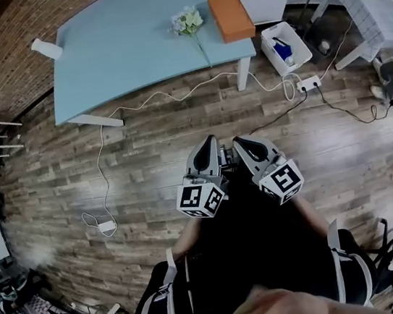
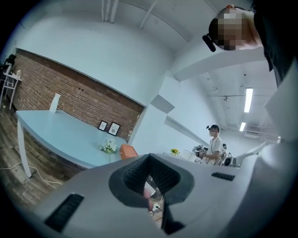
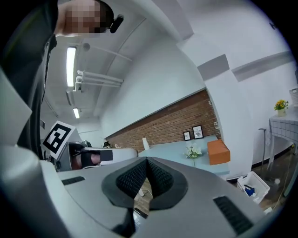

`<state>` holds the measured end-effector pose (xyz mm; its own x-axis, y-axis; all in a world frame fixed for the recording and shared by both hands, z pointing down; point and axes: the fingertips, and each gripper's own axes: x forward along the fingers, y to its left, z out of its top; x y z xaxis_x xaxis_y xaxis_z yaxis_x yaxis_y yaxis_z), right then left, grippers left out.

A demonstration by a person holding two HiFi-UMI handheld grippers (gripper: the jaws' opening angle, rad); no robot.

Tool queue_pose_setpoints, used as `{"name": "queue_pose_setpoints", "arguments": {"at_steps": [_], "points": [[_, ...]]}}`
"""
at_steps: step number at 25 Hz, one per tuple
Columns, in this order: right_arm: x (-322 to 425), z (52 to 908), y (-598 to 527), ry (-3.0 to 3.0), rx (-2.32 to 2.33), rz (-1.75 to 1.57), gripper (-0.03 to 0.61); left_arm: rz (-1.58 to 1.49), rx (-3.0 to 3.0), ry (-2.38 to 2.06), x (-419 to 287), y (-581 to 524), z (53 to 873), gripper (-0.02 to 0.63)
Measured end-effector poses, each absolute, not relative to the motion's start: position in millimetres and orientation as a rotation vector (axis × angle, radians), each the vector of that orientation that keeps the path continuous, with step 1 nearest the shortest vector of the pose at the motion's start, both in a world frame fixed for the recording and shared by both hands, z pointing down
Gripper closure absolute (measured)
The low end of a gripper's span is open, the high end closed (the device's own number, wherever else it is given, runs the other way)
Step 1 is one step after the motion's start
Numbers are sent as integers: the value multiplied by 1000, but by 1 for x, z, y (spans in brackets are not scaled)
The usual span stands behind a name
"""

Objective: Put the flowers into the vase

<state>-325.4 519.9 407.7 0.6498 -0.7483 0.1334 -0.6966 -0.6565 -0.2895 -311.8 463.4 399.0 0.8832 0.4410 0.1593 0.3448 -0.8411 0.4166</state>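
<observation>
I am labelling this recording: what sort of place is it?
Probably a lab or studio staged as a room: a blue table by a brick wall, a power strip on the wooden floor, another person in the background.

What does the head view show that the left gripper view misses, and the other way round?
Only the head view: the left gripper and right gripper side by side from above, with black-and-white marker cubes. Only the left gripper view: two framed pictures on the brick wall, a standing person, ceiling strip lights. Both: the light blue table, white flower bunch, orange rectangular box and tall white vase.
</observation>
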Motion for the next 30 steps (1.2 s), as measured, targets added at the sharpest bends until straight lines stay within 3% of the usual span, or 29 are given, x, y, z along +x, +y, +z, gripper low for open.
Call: {"name": "queue_pose_setpoints", "arguments": {"at_steps": [14, 30], "points": [[-225, 433, 532, 1113, -2687, -454, 560, 361, 2704, 496, -210, 448, 415, 584], [-67, 423, 419, 937, -2721, -504, 560, 386, 2721, 689, -69, 342, 407, 584]]}}
